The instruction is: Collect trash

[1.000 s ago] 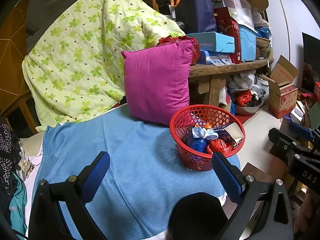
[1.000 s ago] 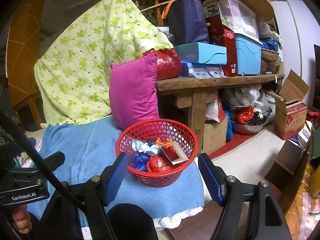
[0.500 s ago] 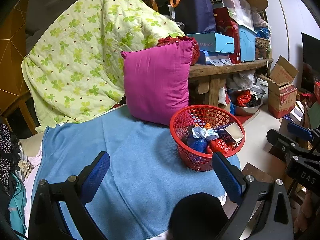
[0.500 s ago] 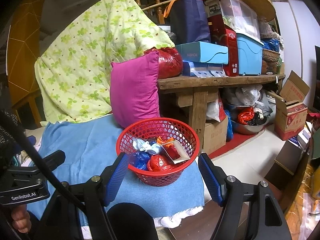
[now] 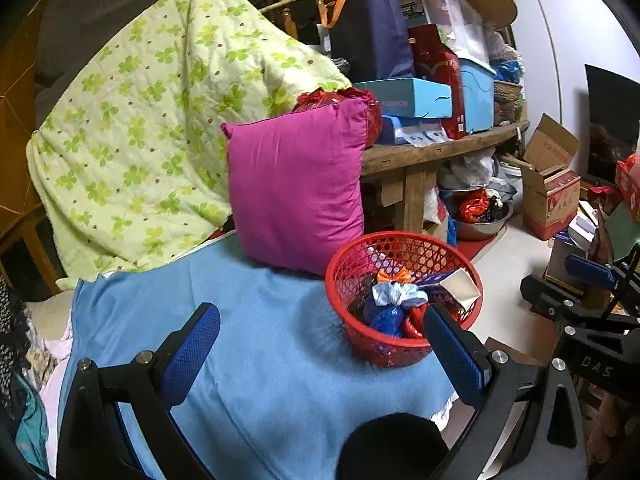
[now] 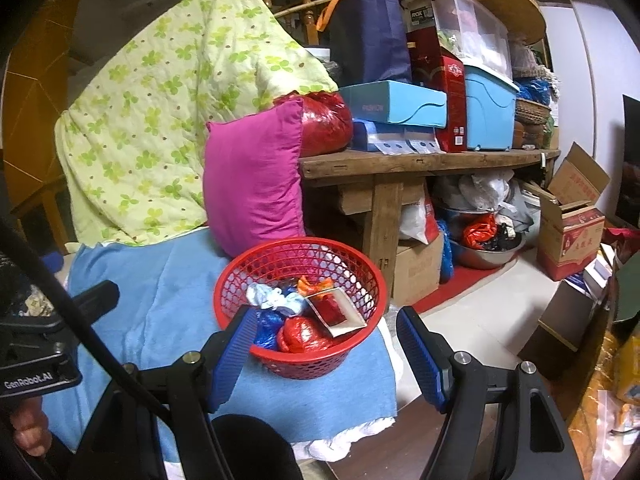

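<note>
Basket [image 6: 300, 308] sits on the blue cloth [image 5: 248, 360], near its right front corner, just in front of the pink cushion [image 5: 296, 188]. It's already loaded: blue bag [image 6: 266, 326], red bag [image 6: 304, 334], white-lined carton [image 6: 338, 310], pale wrapper on top. No loose trash visible on the cloth in either view, so I'd judge collecting is near done.

Right gripper [image 6: 326, 354]: fingers apart, nothing between them, hovering just short of the near rim. Left gripper [image 5: 320, 356]: fingers wide apart, empty, over the cloth left of the basket.

Risks:
- Basket is close to the cloth edge with floor below; a nudge on the rim from the right finger could tip it off.
- Carton rides high and tilted, could drop out if the basket is lifted by one side.
- Mesh wall is thin, a one-sided pinch may flex and slip.
</note>
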